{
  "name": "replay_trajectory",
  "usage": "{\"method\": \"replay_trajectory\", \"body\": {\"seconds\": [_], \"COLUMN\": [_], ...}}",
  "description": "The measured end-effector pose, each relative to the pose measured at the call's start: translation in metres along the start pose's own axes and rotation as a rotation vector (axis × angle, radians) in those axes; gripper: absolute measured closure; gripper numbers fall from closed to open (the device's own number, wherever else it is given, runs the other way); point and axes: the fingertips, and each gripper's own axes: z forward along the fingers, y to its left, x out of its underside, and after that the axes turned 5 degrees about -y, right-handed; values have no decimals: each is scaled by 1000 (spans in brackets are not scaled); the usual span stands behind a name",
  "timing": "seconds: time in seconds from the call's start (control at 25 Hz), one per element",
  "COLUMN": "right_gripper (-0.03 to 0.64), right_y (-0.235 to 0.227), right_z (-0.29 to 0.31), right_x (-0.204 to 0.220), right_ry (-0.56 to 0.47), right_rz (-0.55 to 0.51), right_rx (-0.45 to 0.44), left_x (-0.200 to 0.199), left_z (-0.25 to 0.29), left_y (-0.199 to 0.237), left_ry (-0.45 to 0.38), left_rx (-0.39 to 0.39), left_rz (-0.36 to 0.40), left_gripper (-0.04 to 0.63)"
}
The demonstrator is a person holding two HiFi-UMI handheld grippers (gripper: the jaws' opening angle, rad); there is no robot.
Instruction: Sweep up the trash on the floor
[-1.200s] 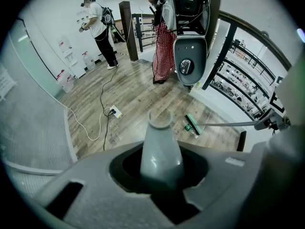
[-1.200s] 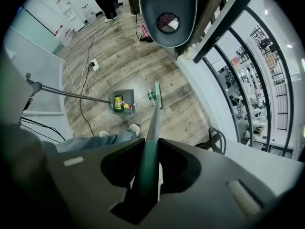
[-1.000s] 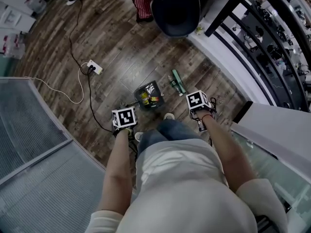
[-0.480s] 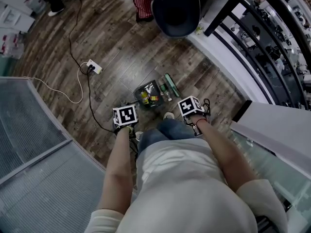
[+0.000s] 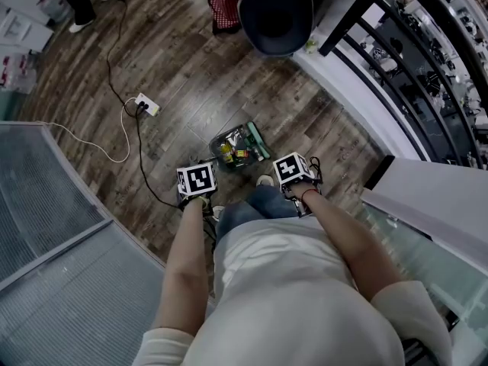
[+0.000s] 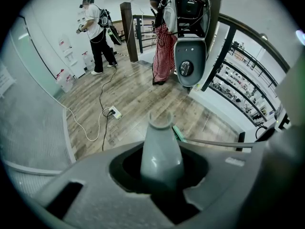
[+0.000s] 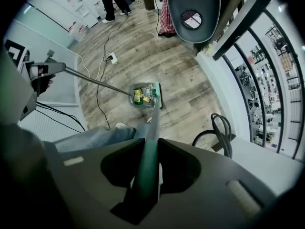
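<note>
A dark dustpan lies on the wood floor, holding yellow and red scraps of trash. The green broom head rests against the pan's right edge. My left gripper is shut on the dustpan's grey handle, upright between its jaws. My right gripper is shut on the green broom handle, which runs down to the broom head beside the dustpan. The right gripper view also shows the left gripper on the pan's long silver rod.
A white power strip with black and white cables lies on the floor to the left. A dark chair stands ahead, a railing and white ledge to the right, glass panels at the left. A person stands far off.
The right gripper has moved left and drawn the broom head across the floor to the dustpan's right edge. The left gripper and the dustpan have stayed put.
</note>
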Motion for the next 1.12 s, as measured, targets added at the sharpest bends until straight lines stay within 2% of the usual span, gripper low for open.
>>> {"method": "replay_trajectory", "body": {"seconds": [0.36, 0.52, 0.84, 1.12], "right_gripper": [520, 520, 520, 519], "right_y": [22, 25, 40, 36], "right_z": [4, 0, -8, -19], "right_x": [7, 4, 2, 3], "right_ry": [6, -2, -31, -49], "right_rz": [-59, -160, -290, -420], "right_rx": [-35, 4, 15, 56], "left_x": [2, 2, 6, 5], "left_z": [1, 1, -2, -1], "left_y": [-2, 0, 1, 3], "left_ry": [-2, -2, -2, -10], "left_rx": [3, 3, 12, 17], "left_rz": [3, 3, 4, 4], "left_gripper": [499, 499, 499, 499]}}
